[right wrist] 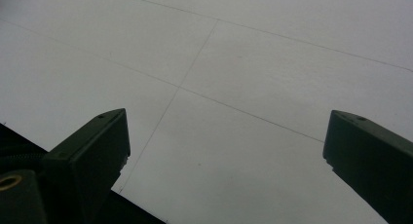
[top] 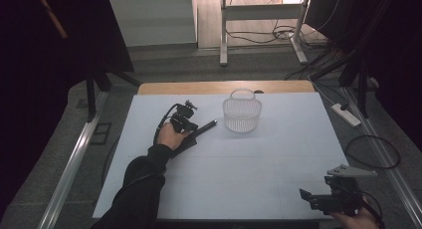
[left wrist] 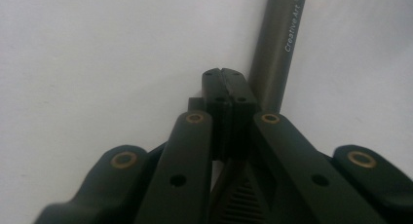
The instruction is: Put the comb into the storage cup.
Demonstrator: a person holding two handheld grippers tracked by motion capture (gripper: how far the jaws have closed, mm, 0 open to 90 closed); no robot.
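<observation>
My left gripper (left wrist: 229,80), jaws together, lies beside the dark pen (left wrist: 277,53), apparently gripping nothing (contact unclear). I should open, straddle the barrel, then carry it to the basket (top: 242,114). Right gripper (right wrist: 224,156) idle, agape.

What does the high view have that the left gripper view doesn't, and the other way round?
High view: the white mesh basket, the person's sleeve and the right gripper near the edge of the white table. Left gripper view: the left gripper close up, jaws shut, and the word CreativeArt on the dark pen beside them. Both: the pen and the table.
</observation>
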